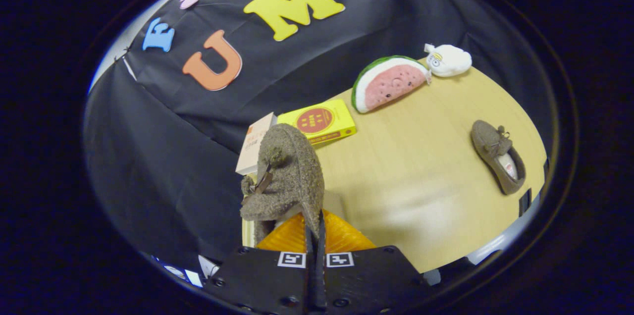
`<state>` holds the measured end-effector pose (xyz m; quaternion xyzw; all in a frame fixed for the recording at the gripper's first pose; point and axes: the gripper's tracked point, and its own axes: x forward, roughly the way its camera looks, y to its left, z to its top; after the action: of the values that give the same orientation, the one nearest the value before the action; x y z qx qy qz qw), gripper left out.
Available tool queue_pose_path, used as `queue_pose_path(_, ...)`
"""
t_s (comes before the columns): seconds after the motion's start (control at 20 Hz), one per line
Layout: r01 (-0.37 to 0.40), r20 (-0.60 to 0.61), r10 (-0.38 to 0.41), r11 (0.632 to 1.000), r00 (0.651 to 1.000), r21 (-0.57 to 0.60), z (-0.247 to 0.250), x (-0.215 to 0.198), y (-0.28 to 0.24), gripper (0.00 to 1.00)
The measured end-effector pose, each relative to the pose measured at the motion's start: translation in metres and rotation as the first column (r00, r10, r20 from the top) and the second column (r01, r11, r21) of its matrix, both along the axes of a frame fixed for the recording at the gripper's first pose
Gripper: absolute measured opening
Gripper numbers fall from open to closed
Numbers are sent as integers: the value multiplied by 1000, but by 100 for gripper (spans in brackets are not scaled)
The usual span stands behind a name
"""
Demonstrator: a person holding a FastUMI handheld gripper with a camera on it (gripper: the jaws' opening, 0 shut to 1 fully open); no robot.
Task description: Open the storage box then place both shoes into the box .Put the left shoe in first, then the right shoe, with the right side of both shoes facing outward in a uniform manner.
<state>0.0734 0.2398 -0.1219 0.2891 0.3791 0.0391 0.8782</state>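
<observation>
My gripper (315, 236) has its 2 fingers pinched nearly together on the edge of 1 brown shoe (285, 171), which stands up just ahead of them. Beyond it lie a yellow book (319, 121) and a pale book (253, 145). The other shoe (497, 161) rests on the wooden table (416, 181), well apart. Farthest: a watermelon plush (389, 82) and white plush (448, 60).

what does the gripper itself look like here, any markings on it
The gripper has a flat, dark, matte body with several small round screw heads along its edges. Two small square black-and-white tags sit side by side near its front. From there two thin flat fingers run forward, set close together. No cable can be seen.
</observation>
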Motion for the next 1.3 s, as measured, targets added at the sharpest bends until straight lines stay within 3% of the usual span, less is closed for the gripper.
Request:
queue_pose_path(0.15, -34, -6, 34, 999, 999, 11, 0, 1, 55, 1)
queue_pose_path(0.4, -72, -79, 72, 997, 994, 1, -47, -9, 115, 1)
queue_pose_path(0.8, -19, -221, 12, 999, 975, -28, -127, 2, 149, 1)
queue_pose_path(1.15, -30, -310, 15, 998, 951, -46, -175, 9, 175, 1)
queue_pose_path(1.3, -66, -306, 51, 997, 951, -39, -176, 13, 184, 16)
